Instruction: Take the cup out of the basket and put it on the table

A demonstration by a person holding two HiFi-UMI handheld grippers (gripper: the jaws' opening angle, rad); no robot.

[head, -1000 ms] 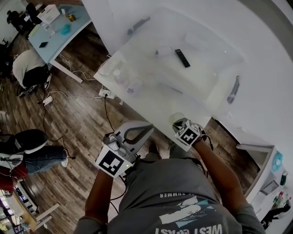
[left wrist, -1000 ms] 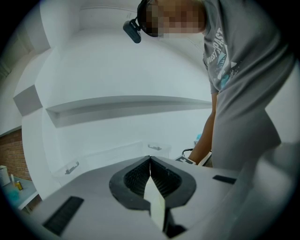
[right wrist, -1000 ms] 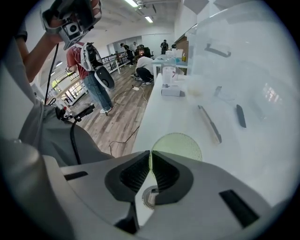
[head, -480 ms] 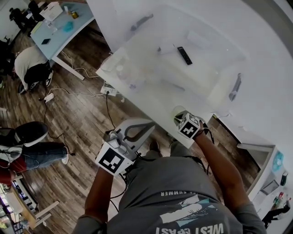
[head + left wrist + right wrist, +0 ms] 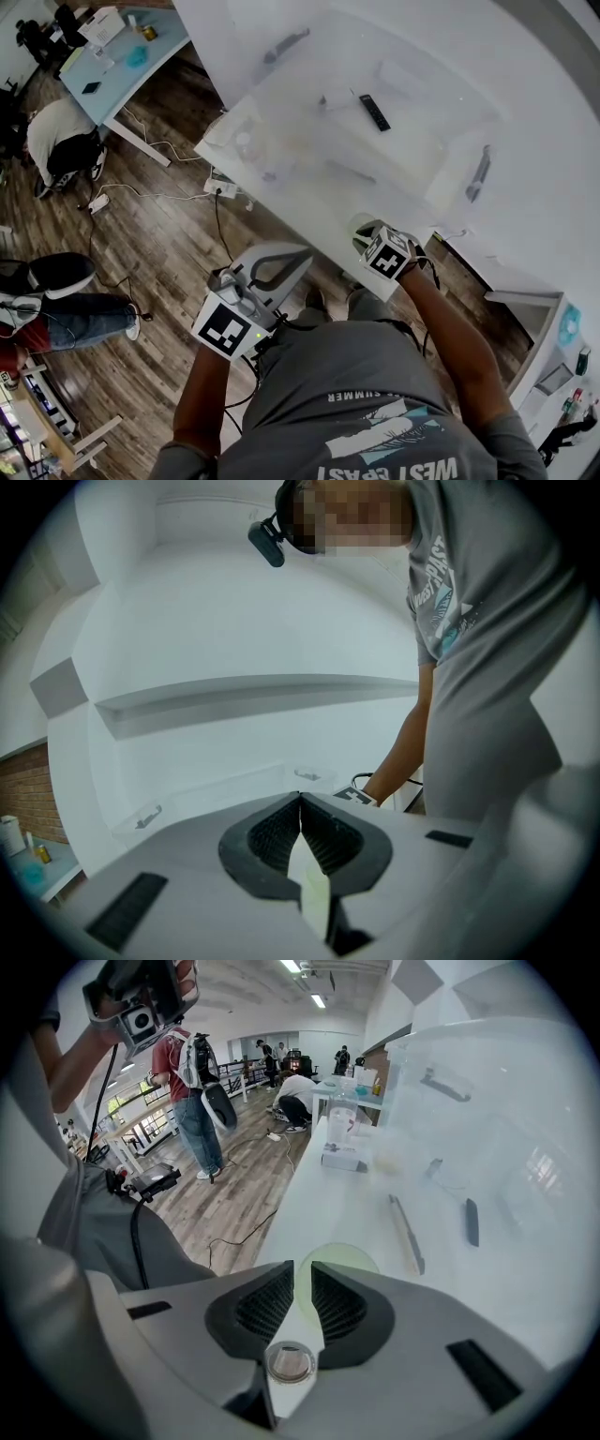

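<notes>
The right hand-held gripper (image 5: 302, 1269) is at the near edge of the white worktop (image 5: 319, 1185). Its jaws are opening, with the rim of a pale green cup (image 5: 342, 1258) between them; the cup stands upright on the worktop, near the translucent basket (image 5: 309, 141). The left hand-held gripper (image 5: 300, 799) is held away from the worktop over the wood floor (image 5: 169, 216), with its jaws closed together on nothing.

Cup (image 5: 339, 1258) stands at bench (image 5: 300, 1194) near edge, in the way. Bare strip open along that edge. Clear basket (image 5: 487, 1110) wall bounds it beyond.
</notes>
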